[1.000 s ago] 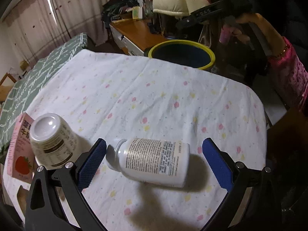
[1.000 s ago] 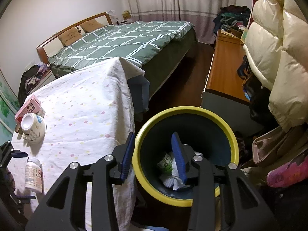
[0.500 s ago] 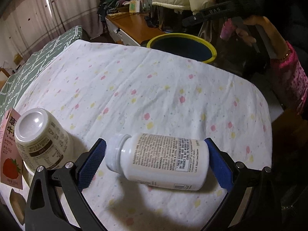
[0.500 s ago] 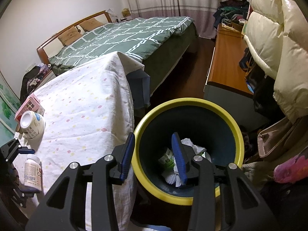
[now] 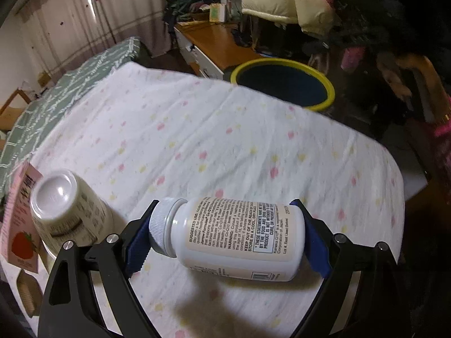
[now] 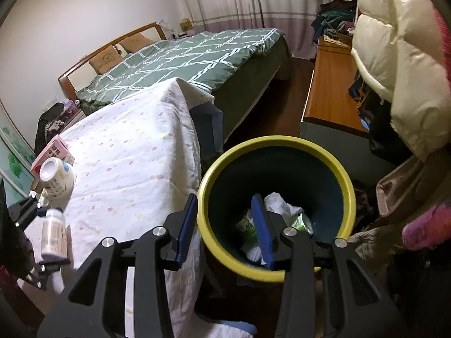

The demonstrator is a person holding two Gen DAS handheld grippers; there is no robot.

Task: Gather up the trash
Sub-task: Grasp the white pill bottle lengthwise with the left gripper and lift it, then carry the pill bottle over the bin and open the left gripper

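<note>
The bin point(image 6: 274, 205), yellow-rimmed, stands on the floor off the table's far edge; crumpled paper and green-printed wrappers lie inside, partly hidden behind the right gripper point(image 6: 225, 225), whose jaws hang parted and empty over it. On the near cloth point(image 5: 225, 140) the left gripper point(image 5: 228, 236) is closing endwise on the lying pill bottle point(image 5: 239, 233), pads touching cap and base. Left, a blurred upturned cup point(image 5: 67, 211) hides a cut-off pink carton point(image 5: 19, 219).

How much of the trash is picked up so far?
Some is done: the bin already holds tissue and green wrappers. Right now the left gripper is closing its jaws end to end on the pill bottle. The right gripper hangs empty over the bin. Still left on the table: the white jar and the pink carton.
</note>
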